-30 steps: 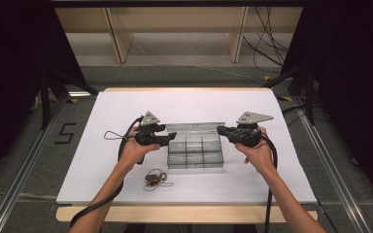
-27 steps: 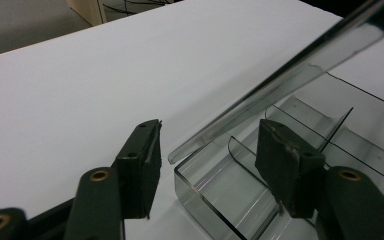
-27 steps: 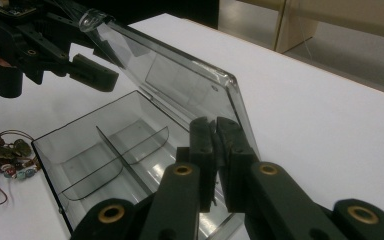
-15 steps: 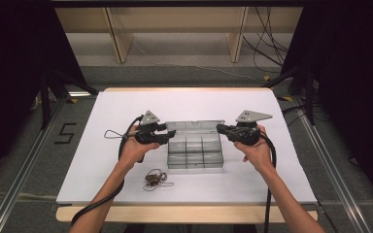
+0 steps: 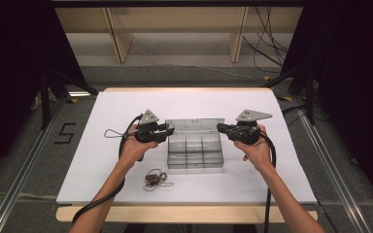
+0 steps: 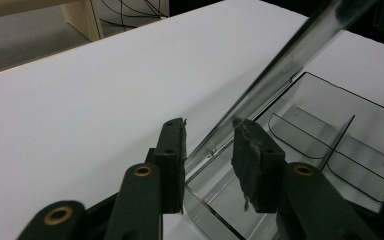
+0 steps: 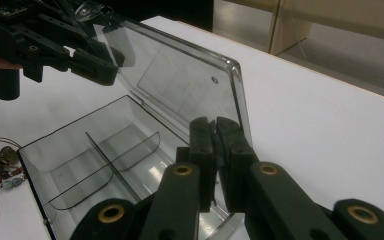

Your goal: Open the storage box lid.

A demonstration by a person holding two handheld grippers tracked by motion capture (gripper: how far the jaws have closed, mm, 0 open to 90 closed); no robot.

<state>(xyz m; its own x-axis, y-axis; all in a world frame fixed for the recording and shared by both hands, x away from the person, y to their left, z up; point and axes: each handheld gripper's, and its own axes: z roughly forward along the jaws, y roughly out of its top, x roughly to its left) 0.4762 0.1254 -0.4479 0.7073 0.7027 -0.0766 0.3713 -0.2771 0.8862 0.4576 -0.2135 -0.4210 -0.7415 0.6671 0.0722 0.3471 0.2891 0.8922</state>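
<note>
Clear lid between left tool jaws

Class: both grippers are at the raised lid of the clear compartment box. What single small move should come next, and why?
Probably finish closing the left gripper on the lid. Its jaws have just been closing and straddle the lid's edge, gaps still showing. The right gripper is already shut on the lid's other end, and the box stands open with the beaded jewellery lying beside it.
</note>
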